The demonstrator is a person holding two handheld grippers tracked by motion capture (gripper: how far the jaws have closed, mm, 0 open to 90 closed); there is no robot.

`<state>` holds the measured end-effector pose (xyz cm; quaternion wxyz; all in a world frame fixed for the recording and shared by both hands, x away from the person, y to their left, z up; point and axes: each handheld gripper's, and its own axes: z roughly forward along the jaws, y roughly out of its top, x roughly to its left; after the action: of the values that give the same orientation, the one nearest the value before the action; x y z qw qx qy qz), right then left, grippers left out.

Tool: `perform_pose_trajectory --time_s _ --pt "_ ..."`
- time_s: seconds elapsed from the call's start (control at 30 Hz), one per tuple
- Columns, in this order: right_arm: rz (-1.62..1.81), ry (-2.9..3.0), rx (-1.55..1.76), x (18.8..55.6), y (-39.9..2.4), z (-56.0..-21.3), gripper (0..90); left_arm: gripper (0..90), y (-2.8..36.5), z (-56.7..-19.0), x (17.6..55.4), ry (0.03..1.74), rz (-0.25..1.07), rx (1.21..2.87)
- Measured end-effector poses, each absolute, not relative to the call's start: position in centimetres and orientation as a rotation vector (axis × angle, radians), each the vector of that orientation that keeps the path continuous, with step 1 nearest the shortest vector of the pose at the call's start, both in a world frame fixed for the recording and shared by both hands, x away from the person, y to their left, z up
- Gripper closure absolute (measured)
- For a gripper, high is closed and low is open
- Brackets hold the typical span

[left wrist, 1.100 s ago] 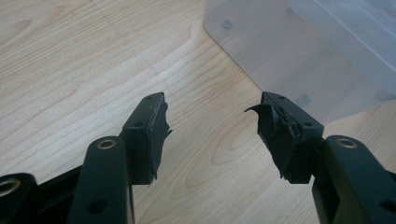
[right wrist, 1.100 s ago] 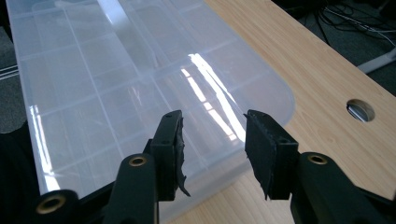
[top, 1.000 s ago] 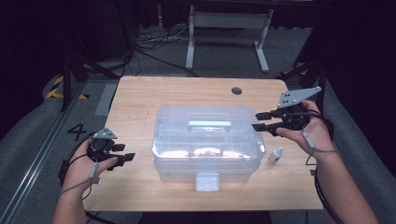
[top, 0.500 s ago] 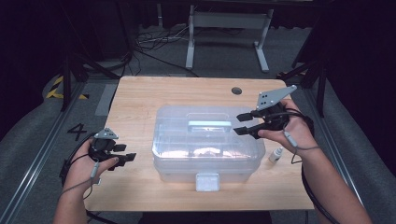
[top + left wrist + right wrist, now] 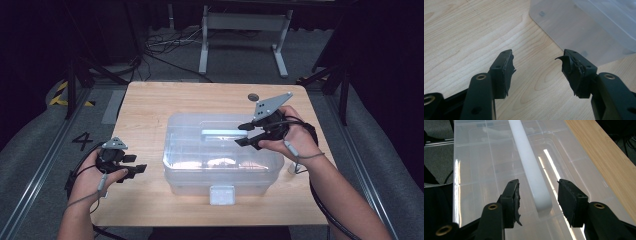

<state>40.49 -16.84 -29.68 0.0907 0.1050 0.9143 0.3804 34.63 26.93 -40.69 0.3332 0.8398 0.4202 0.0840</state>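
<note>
A clear plastic storage box (image 5: 220, 160) with a lid stands in the middle of the wooden table (image 5: 150, 110). A white handle (image 5: 224, 133) lies along the lid's top. My right gripper (image 5: 243, 134) hovers over the lid at the handle's right end. In the right gripper view the handle (image 5: 529, 162) runs between the jaws of my right gripper (image 5: 537, 190), which have just been closing a little. Gaps remain on both sides, so it is open. My left gripper (image 5: 139, 164) rests open on the table left of the box, with bare wood between the jaws of my left gripper (image 5: 536, 61).
A white latch (image 5: 222, 194) sits on the box's front wall. A small dark disc (image 5: 253, 97) lies on the table behind the box. A small white bottle (image 5: 294, 167) stands right of the box by my right forearm. The box corner (image 5: 584, 27) is close ahead of the left gripper.
My right gripper has moved left from beside the box to over the lid, reaching the handle's right end. The left gripper has stayed put.
</note>
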Motion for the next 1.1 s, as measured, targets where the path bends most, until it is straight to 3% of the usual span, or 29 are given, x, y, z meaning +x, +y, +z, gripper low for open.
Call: perform_pose_trajectory --time_s 0.17,0.37,1.1 --pt "1.106 2.73 0.294 40.6 -16.1 -29.9 59.4 42.9 26.9 -40.7 34.6 1.099 0.215 2.191" --pt "1.039 2.719 0.256 40.5 -15.5 -29.6 73.6 42.8 26.9 -40.6 34.6 1.097 0.206 2.193" --pt "0.998 2.74 0.253 42.4 -15.2 -27.8 73.9 42.8 26.5 -40.0 34.3 1.057 0.241 2.181"
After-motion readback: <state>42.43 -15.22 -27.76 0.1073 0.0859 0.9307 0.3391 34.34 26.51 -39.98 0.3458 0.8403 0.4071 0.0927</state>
